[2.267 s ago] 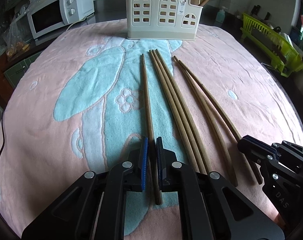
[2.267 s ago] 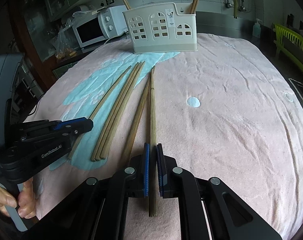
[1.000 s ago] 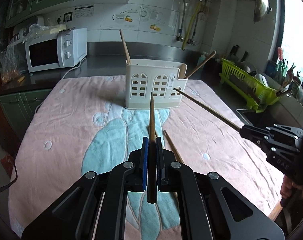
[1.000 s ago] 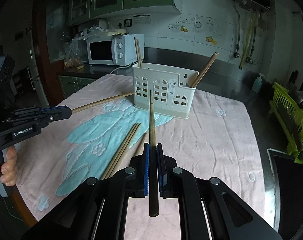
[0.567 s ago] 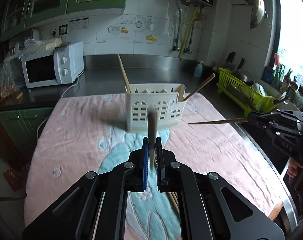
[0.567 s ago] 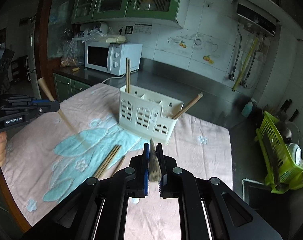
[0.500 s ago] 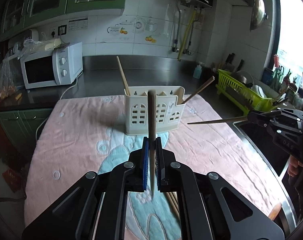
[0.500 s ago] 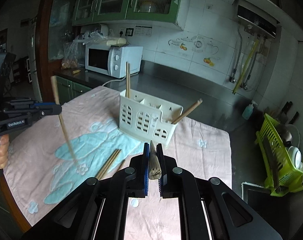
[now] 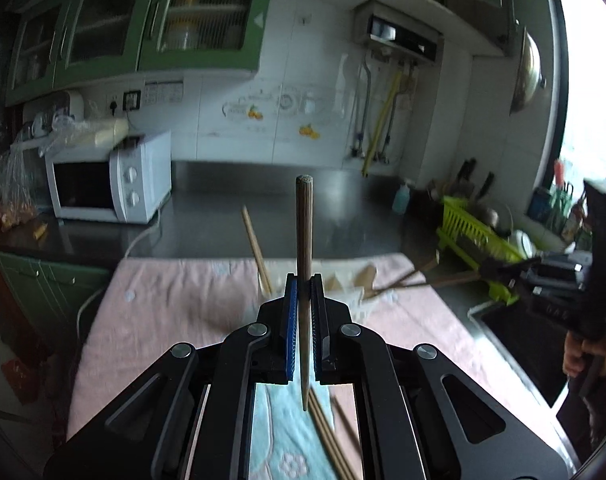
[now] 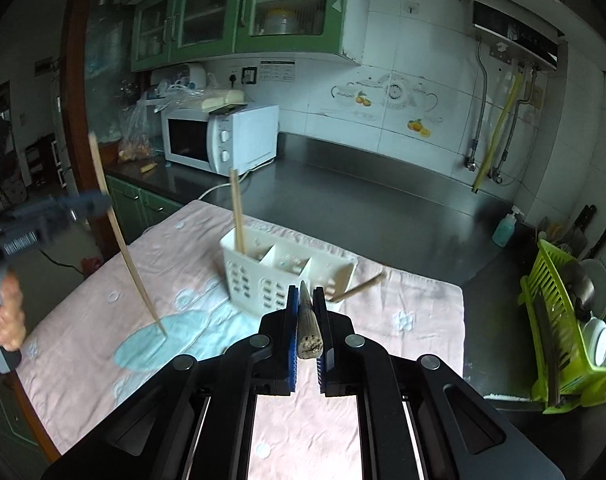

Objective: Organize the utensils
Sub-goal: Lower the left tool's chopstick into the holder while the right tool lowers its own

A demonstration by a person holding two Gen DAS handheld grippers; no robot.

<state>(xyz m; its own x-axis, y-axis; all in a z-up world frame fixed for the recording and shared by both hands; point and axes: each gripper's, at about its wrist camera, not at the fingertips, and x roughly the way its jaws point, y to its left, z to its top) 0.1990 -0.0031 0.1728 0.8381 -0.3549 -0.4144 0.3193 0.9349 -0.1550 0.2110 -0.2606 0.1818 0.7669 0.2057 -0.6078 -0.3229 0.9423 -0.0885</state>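
My left gripper (image 9: 303, 296) is shut on a brown chopstick (image 9: 304, 232) that stands almost upright, thick end up and thin tip down over the towel. My right gripper (image 10: 305, 300) is shut on another chopstick (image 10: 310, 342), whose butt end faces the camera. The white utensil holder (image 10: 279, 272) stands just beyond and below the right gripper; it holds one upright chopstick (image 10: 237, 212) and one leaning chopstick (image 10: 359, 286). In the left wrist view the holder (image 9: 355, 292) is mostly hidden behind the fingers. Loose chopsticks (image 9: 327, 432) lie on the towel.
A pink and blue towel (image 10: 403, 320) covers the table. A microwave (image 10: 219, 140) sits on the dark counter behind. A green dish rack (image 10: 563, 320) and a soap bottle (image 10: 505, 228) stand at the right. A person's hand (image 10: 5, 320) holds the left gripper's handle.
Both grippers have risen well above the table with their chopsticks. The left chopstick has swung from pointing forward to nearly upright. The holder now sits lower and nearer in both views.
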